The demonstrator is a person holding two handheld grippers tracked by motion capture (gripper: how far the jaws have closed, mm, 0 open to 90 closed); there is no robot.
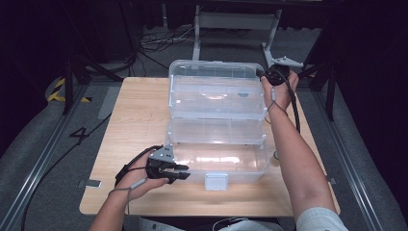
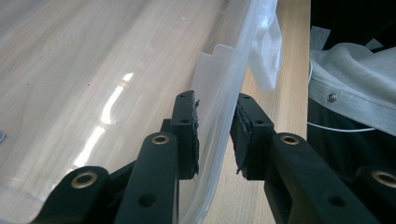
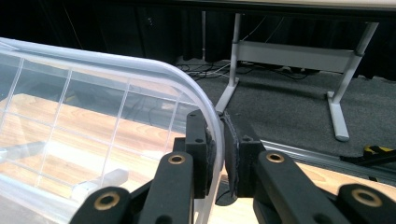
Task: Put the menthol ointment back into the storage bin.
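Observation:
A clear plastic storage box (image 1: 216, 161) stands on the wooden table (image 1: 137, 120), its hinged lid (image 1: 216, 91) raised upright at the back. My left gripper (image 1: 185, 172) is at the box's front left corner. In the left gripper view, the left gripper (image 2: 215, 116) is shut on the box's front wall (image 2: 219, 88), one pad inside and one outside, with the white latch (image 2: 266, 51) farther along. My right gripper (image 1: 263, 74) is at the lid's top right corner. There the right gripper (image 3: 219, 135) is shut on the lid's curved rim (image 3: 140, 63).
A white latch (image 1: 216, 181) hangs at the middle of the box's front. Bare table lies left of the box and along the front edge. Behind the table stand a grey metal frame (image 1: 235, 21) and loose cables (image 1: 159, 41) on the dark floor.

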